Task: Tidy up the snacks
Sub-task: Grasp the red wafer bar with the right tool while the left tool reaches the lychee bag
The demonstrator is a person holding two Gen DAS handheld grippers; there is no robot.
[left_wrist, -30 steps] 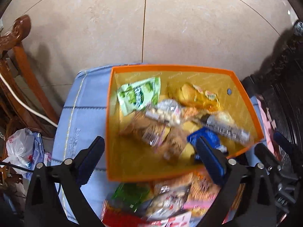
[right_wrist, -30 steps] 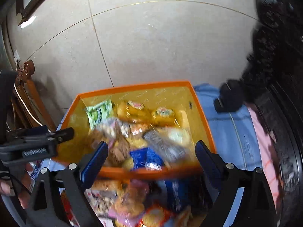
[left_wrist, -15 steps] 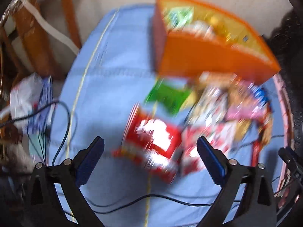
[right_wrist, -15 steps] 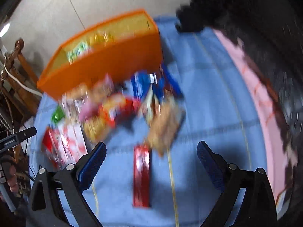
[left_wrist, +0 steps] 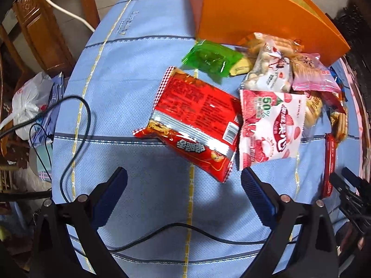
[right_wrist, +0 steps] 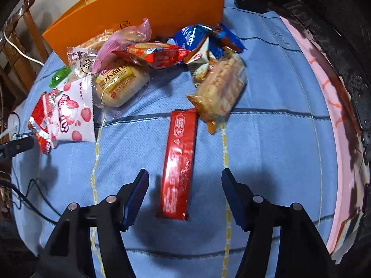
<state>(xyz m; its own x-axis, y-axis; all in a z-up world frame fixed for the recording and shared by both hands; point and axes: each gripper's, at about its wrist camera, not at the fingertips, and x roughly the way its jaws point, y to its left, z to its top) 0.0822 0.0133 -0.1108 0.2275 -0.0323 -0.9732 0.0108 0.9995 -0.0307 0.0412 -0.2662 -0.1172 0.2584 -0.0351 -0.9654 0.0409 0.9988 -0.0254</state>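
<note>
Covering the table is a light blue woven cloth [left_wrist: 139,74] with dark stitched lines and yellow dashed lines, a pink band along its right edge [right_wrist: 334,106]; carved brown wooden furniture [left_wrist: 39,25] with a white cable stands off the left side, a white plastic bag [left_wrist: 30,102] below it, thin black cables [left_wrist: 76,106] trail over the cloth

Left gripper [left_wrist: 184,190] points down at the cloth, jaws released and wide apart, nothing between the pads; the big red foil snack bag [left_wrist: 197,120] lies flat just ahead of the tips, its near corner close to the right finger, not touching as far as I can tell; white and pink strawberry pouch [left_wrist: 271,127] just right of it, overlapping its edge; green translucent packet [left_wrist: 211,60] behind it, near the box

Right gripper [right_wrist: 185,192] also points down, jaws half apart and just been closing; long red wrapped bar [right_wrist: 179,159] lies lengthwise between the fingers, its near end in the gap, pads not pressing on it, clear space both sides; clear-wrapped beige wafer pack [right_wrist: 220,90] touches the bar's far end

Orange cardboard box [right_wrist: 148,11] stands at the far side of the cloth; seen from its outer wall, contents mostly hidden, a few wrappers just show over the rim in the left view; loose snacks pile against its front wall: pink bag [right_wrist: 129,39], round bun in clear wrap [right_wrist: 120,83], blue packets [right_wrist: 197,37]
</note>
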